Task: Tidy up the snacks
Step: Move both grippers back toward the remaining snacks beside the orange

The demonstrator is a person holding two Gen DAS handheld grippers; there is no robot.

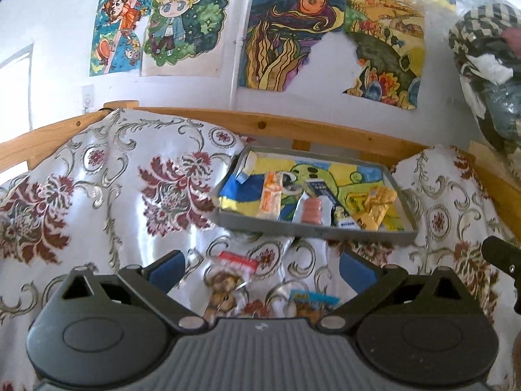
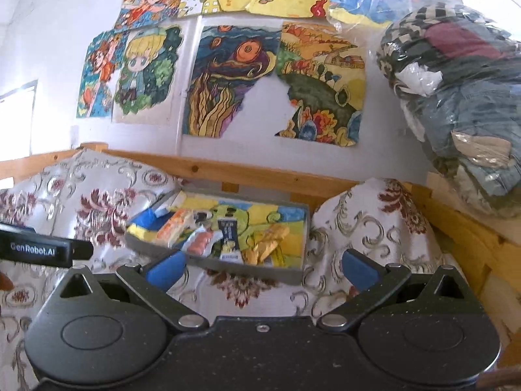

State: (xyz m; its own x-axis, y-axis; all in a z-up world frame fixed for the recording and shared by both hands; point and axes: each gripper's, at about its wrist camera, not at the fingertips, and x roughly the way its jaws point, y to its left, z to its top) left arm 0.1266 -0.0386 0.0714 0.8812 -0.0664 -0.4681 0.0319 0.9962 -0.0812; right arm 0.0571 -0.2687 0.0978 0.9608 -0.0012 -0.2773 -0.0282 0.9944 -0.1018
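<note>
A grey tray [image 1: 312, 230] lined with a colourful drawing rests on the floral cloth. It holds an orange packet [image 1: 272, 195], a sausage packet [image 1: 311, 210], a dark blue packet [image 1: 325, 192] and yellow packets [image 1: 377, 207]. My left gripper [image 1: 260, 270] is open just above the cloth, short of the tray. Between its fingers lie a red-topped packet of brown snacks [image 1: 232, 277] and a blue-and-yellow packet [image 1: 312, 301]. My right gripper [image 2: 262, 268] is open and empty, just in front of the tray [image 2: 286, 275], where the orange packet [image 2: 174, 224] and yellow packets [image 2: 267, 241] show.
A wooden rail [image 1: 293, 127] runs behind the tray below a wall of drawings [image 1: 293, 32]. A clear plastic bag of clothes [image 2: 462, 97] bulges at the right. The cloth [image 1: 114, 179] rises in folds on both sides of the tray. The left gripper's black body [image 2: 45, 249] juts in at left.
</note>
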